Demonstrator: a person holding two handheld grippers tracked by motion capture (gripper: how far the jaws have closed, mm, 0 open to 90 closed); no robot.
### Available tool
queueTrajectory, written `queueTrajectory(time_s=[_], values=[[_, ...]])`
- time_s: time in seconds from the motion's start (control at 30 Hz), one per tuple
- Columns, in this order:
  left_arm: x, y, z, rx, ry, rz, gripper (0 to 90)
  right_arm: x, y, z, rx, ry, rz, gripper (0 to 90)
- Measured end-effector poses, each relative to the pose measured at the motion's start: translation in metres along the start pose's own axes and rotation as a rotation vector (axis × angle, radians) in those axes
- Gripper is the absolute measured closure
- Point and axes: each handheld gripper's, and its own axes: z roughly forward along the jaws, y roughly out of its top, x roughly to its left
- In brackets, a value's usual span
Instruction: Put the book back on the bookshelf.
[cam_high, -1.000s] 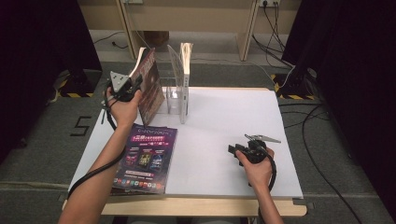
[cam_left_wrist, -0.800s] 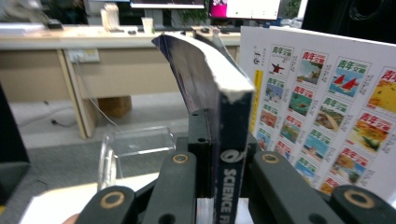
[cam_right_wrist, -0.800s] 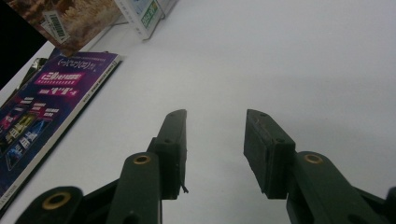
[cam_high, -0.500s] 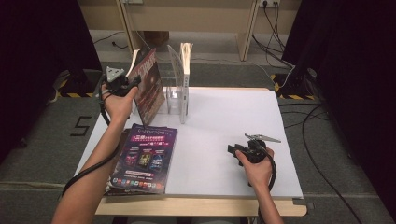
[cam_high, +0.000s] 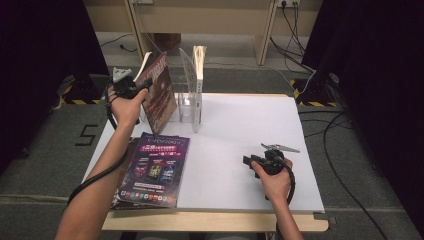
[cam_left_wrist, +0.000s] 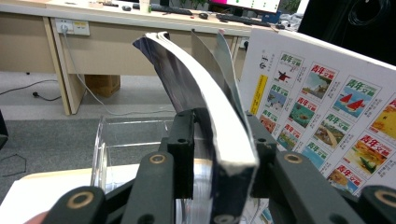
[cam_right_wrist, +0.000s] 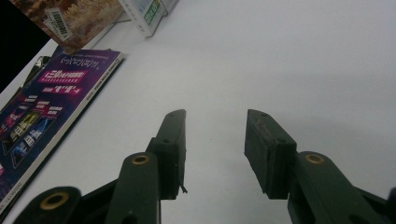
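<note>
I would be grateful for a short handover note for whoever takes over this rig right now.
Left gripper: jaws have just been opening, and the curved magazine it stood in the clear rack is between them, the pads no longer pressing on it.
Right gripper: open, nothing between the jaws, low over the bare white table.
Done: two magazines stand in the rack, the second being a white one.
Left: the purple magazine and those under it lie flat at the table's near left. Probably draw the left gripper back, then rack these.
</note>
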Motion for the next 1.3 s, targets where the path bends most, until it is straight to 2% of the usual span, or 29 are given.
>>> queueTrajectory(time_s=[0.2, 0.27, 0.4, 0.6, 0.67, 0.73, 0.87, 0.97, 1.0, 1.13, 1.3], values=[[-0.001, -0.004, 0.003, 0.03, -0.013, -0.012, 76.3, 0.0, -0.001, 0.002, 0.008, 0.003, 0.004, 58.7], [-0.002, -0.004, 0.004, 0.038, -0.009, -0.001, 78.9, -0.001, -0.001, 0.003, 0.012, 0.003, -0.003, 58.7], [-0.006, -0.001, 0.005, 0.082, -0.004, 0.0, 81.7, 0.0, -0.002, 0.004, 0.023, 0.008, 0.008, 58.5], [-0.013, 0.002, 0.005, 0.118, 0.012, 0.03, 83.0, 0.0, -0.002, 0.004, 0.027, 0.01, 0.013, 58.4], [-0.014, 0.002, 0.006, 0.119, -0.002, 0.041, 83.3, 0.0, -0.002, 0.004, 0.028, 0.011, 0.013, 58.4], [-0.013, 0.001, 0.006, 0.105, -0.025, 0.057, 83.5, 0.0, -0.002, 0.004, 0.028, 0.011, 0.016, 58.4], [-0.01, -0.001, 0.006, 0.078, -0.045, 0.05, 83.6, -0.001, -0.002, 0.004, 0.029, 0.01, 0.013, 58.4], [-0.008, -0.001, 0.007, 0.049, -0.036, 0.046, 83.8, -0.002, -0.001, 0.004, 0.026, 0.009, 0.014, 58.4], [-0.008, 0.0, 0.007, 0.042, -0.034, 0.046, 83.8, -0.003, -0.001, 0.004, 0.021, 0.01, 0.0, 58.4], [-0.01, 0.001, 0.008, 0.005, -0.039, 0.046, 83.9, -0.003, -0.001, 0.004, 0.022, 0.009, 0.014, 58.4], [-0.017, 0.003, 0.011, -0.04, -0.013, 0.084, 83.8, -0.003, -0.001, 0.003, 0.02, 0.013, 0.012, 58.5]])
